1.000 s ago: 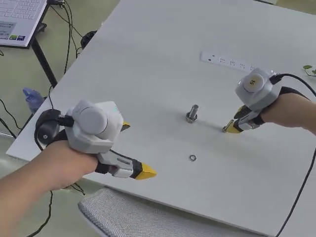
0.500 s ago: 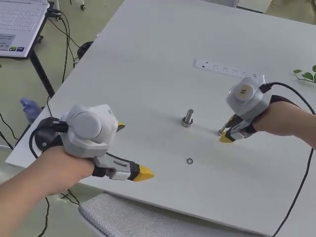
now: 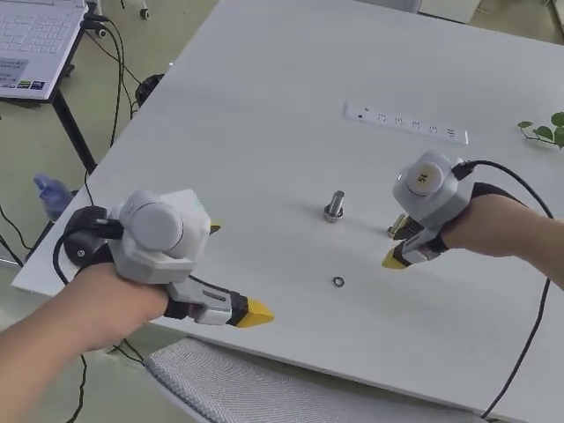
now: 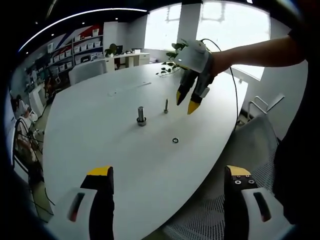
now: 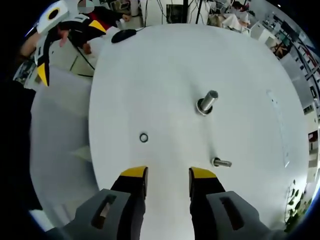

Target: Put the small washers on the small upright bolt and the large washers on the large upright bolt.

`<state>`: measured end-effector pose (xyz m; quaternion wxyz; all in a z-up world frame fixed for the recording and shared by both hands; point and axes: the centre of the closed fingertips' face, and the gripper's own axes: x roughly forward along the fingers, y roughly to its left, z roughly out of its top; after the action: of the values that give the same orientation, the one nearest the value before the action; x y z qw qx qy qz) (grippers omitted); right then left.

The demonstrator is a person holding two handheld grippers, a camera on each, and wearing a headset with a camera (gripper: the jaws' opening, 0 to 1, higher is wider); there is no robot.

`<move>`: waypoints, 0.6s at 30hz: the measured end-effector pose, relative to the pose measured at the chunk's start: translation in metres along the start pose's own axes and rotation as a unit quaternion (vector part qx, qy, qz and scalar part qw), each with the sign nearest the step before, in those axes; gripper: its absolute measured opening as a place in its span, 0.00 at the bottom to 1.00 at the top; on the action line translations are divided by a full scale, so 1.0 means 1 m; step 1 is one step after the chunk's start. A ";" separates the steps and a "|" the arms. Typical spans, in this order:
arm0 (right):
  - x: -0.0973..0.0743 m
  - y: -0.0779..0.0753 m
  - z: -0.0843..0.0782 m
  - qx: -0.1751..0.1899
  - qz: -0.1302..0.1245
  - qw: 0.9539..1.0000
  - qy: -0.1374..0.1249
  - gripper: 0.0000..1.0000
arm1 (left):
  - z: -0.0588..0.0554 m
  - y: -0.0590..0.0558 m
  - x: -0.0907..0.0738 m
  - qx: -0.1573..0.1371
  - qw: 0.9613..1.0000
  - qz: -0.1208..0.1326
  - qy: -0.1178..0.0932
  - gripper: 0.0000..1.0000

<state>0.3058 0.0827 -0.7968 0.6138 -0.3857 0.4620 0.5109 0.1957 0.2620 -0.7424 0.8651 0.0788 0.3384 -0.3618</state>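
Note:
The large upright bolt (image 3: 334, 206) (image 4: 141, 115) (image 5: 207, 101) stands mid-table with a washer-like ring at its base. To its right is the thin small bolt (image 3: 396, 227) (image 4: 166, 105) (image 5: 221, 162). One loose washer (image 3: 338, 282) (image 4: 175, 140) (image 5: 144, 137) lies flat on the table in front of them. My right gripper (image 3: 397, 247) (image 5: 168, 172) hovers just in front of the small bolt, its jaws a little apart with nothing between them. Over the near table edge, my left gripper (image 3: 235, 269) (image 4: 168, 171) is wide open and holds nothing.
A white power strip (image 3: 405, 123) lies at the back of the white table (image 3: 264, 115). A laptop (image 3: 31, 35) sits on a stand at far left. A grey chair (image 3: 229, 379) is under the near edge. Plant leaves (image 3: 546, 130) show at right.
My right gripper has drawn back from the small bolt toward the near edge and slightly left, uncovering the bolt. The left gripper has hardly moved. The head camera shifted a little.

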 end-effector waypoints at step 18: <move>0.014 0.026 0.008 -0.001 0.011 1.000 -0.007 0.34 | 0.007 -0.002 -0.007 0.012 1.000 -0.006 -0.008 0.91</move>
<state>0.2818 0.0987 -0.8082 0.6109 -0.3774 0.4613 0.5211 0.1943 0.2617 -0.7326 0.8648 0.0844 0.3271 -0.3715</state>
